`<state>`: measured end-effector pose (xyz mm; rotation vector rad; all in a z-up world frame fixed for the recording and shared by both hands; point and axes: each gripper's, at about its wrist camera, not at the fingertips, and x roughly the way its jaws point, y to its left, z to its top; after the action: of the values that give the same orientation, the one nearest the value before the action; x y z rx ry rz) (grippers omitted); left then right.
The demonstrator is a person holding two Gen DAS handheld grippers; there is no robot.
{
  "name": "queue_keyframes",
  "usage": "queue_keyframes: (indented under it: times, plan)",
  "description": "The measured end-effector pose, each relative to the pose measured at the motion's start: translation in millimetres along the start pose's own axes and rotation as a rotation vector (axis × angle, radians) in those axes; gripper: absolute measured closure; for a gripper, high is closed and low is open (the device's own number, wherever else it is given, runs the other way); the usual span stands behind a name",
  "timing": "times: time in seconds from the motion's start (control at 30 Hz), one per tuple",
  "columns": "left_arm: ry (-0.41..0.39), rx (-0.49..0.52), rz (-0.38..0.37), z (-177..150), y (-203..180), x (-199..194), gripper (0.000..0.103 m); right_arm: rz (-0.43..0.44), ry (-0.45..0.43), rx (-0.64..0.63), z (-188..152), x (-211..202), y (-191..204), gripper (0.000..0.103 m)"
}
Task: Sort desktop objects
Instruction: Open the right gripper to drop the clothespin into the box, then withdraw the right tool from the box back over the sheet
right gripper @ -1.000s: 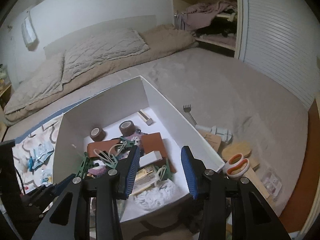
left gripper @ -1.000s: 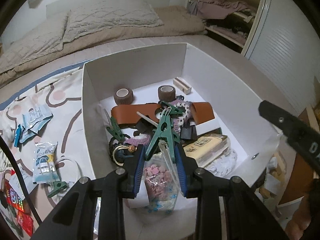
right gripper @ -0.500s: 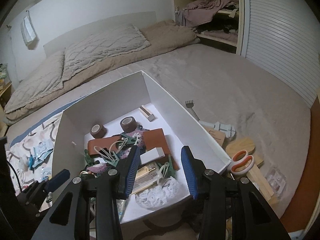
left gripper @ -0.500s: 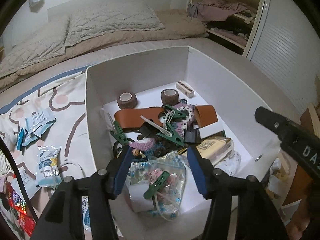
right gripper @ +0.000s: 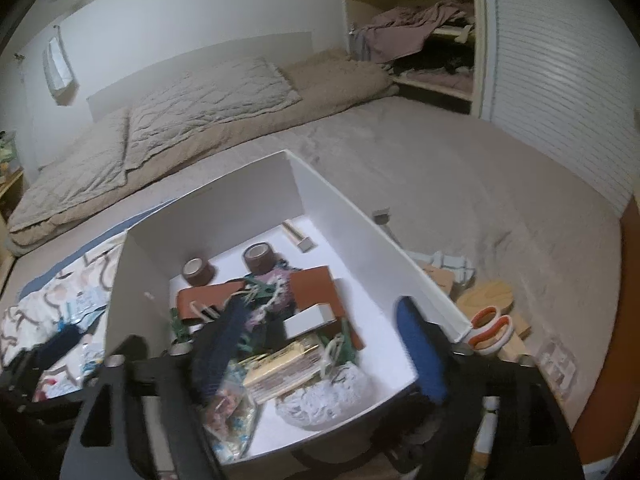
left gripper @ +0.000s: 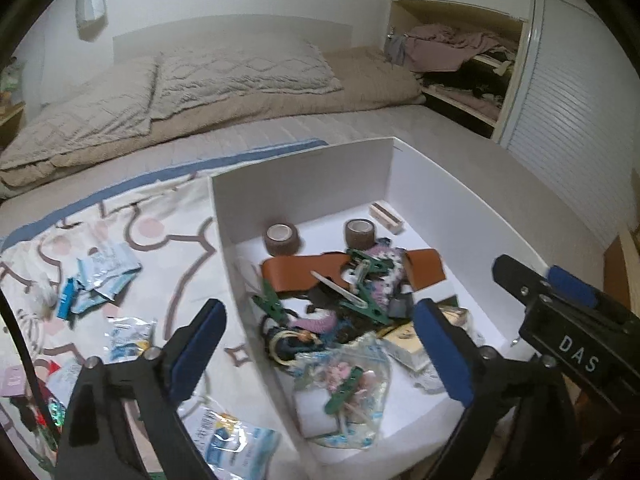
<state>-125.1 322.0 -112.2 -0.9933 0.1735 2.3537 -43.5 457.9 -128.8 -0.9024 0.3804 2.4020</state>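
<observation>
Released clear bag [left gripper: 346, 384] now in box [left gripper: 304, 184], below opening, empty left tool [left gripper: 320, 344].

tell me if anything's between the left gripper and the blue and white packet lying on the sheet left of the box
Nothing visible. The left gripper, jaws opening and empty, hangs over the white box's left wall; the packet lies uncovered on the patterned sheet.

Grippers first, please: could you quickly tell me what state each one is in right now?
Left gripper: jaws opening, holding nothing; the clear bag lies in the white box.
Right gripper: jaws opening, nothing held.
</observation>
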Motion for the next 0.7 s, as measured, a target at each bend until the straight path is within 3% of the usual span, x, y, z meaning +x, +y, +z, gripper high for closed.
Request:
queue_keyframes:
  times: [0.13,0.27,0.3,0.7]
  plan:
    - [-0.006,-0.013,0.013,0.1,9.8,-1.1,0.001,-0.015,-0.004,-0.015,-1.0,2.0,2.8,0.007]
    - [-0.016,-0.027,0.029,-0.7,19.1,-2.5,0.001,-0.042,-0.024,-0.041,-2.4,1.6,8.1,0.006]
    - [-0.016,-0.031,0.032,-0.9,22.2,-2.8,0.001,-0.041,-0.033,-0.048,-2.6,1.2,9.7,0.001]
    - [-0.025,-0.084,0.067,0.0,54.0,-10.2,0.001,-0.055,-0.095,-0.090,-3.5,-3.2,22.3,0.000]
